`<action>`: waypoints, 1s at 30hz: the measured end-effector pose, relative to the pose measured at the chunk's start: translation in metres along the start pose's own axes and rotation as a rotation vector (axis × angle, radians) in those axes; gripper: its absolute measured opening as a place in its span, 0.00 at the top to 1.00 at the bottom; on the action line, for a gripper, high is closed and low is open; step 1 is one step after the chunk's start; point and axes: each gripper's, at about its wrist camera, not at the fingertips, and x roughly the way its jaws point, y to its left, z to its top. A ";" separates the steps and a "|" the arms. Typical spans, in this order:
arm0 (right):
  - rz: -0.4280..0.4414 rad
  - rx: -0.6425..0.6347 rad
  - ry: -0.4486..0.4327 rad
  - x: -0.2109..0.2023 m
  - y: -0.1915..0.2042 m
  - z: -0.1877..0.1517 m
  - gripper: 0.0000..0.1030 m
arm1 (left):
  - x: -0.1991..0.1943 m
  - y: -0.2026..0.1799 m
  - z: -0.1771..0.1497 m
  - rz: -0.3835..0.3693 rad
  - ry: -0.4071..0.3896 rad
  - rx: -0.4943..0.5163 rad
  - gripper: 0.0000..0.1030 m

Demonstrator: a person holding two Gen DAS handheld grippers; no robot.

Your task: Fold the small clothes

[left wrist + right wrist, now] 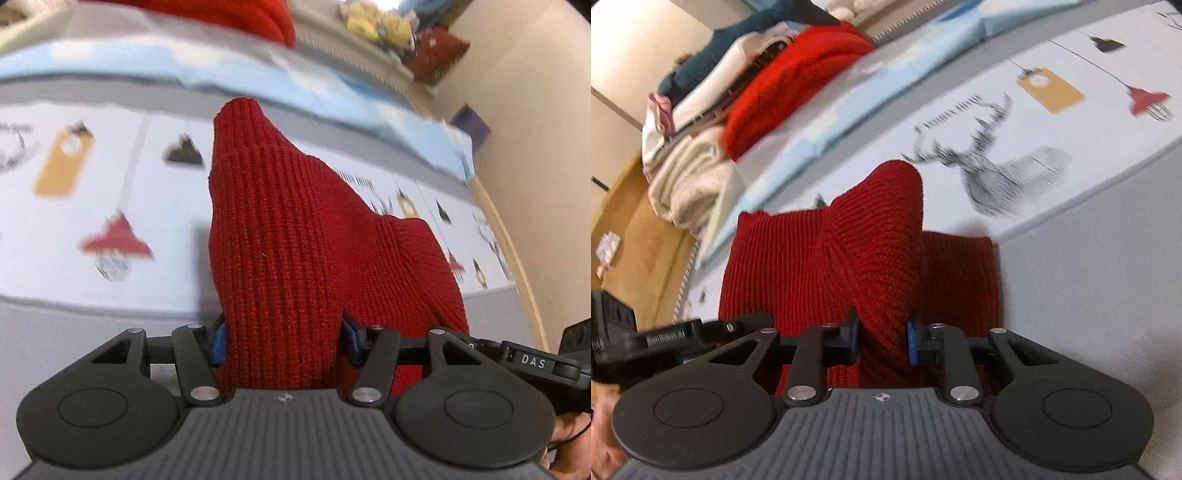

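Note:
A dark red ribbed knit garment rises off the printed mat in a bunched peak. My left gripper is shut on a thick fold of it, the knit filling the gap between the blue pads. In the right wrist view the same garment is twisted into a ridge, and my right gripper is shut on that narrower fold. The rest of the garment lies flat on the mat behind. Part of the other gripper's black body shows at each view's edge.
A stack of folded clothes with a bright red knit on top stands at the back left. A light blue pad borders the mat's far side. Yellow soft toys sit by the beige wall. Wooden floor lies beyond.

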 end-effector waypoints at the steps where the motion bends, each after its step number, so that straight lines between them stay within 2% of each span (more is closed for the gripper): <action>1: 0.010 -0.010 -0.015 0.007 0.009 0.003 0.76 | -0.005 0.006 0.005 0.006 -0.018 -0.003 0.39; 7: 0.063 -0.086 -0.083 0.037 0.053 0.010 0.77 | -0.020 0.045 0.026 0.069 -0.102 -0.111 0.32; 8: 0.063 -0.096 -0.091 0.040 0.059 0.009 0.76 | -0.024 0.051 0.026 0.092 -0.123 -0.126 0.32; 10: 0.026 -0.113 -0.083 0.052 0.064 0.009 0.73 | -0.030 0.058 0.026 0.093 -0.126 -0.136 0.32; 11: -0.010 -0.111 -0.061 0.059 0.063 0.009 0.69 | -0.031 0.061 0.025 0.085 -0.100 -0.144 0.31; 14: -0.098 -0.098 -0.001 0.069 0.057 0.007 0.65 | -0.024 0.070 0.016 0.066 0.042 -0.153 0.31; 16: -0.097 -0.089 0.019 0.064 0.054 0.004 0.55 | -0.020 0.072 0.005 0.076 0.118 -0.122 0.29; 18: -0.068 -0.090 0.075 0.061 0.054 0.000 0.42 | -0.016 0.075 -0.006 0.102 0.184 -0.099 0.26; 19: -0.065 -0.102 0.127 0.062 0.053 -0.005 0.42 | -0.015 0.079 -0.011 0.102 0.200 -0.107 0.22; 22: -0.132 -0.171 0.294 0.074 0.046 -0.027 0.48 | -0.013 0.085 -0.027 0.078 0.249 -0.129 0.24; 23: -0.145 -0.191 0.317 0.076 0.046 -0.033 0.61 | -0.011 0.084 -0.032 0.077 0.258 -0.120 0.30; 24: -0.153 -0.209 0.317 0.076 0.048 -0.038 0.77 | -0.014 0.083 -0.033 0.084 0.239 -0.115 0.30; 25: -0.139 -0.222 0.300 0.072 0.050 -0.040 0.81 | -0.016 0.080 -0.034 0.085 0.221 -0.109 0.32; 27: -0.101 -0.218 0.245 0.060 0.054 -0.038 0.81 | -0.013 0.076 -0.040 0.105 0.222 -0.055 0.33; 28: -0.097 -0.221 0.224 0.056 0.055 -0.037 0.81 | -0.008 0.072 -0.044 0.140 0.246 -0.013 0.32; 30: -0.132 -0.219 0.242 0.058 0.051 -0.041 0.79 | -0.004 0.067 -0.054 0.180 0.272 0.036 0.31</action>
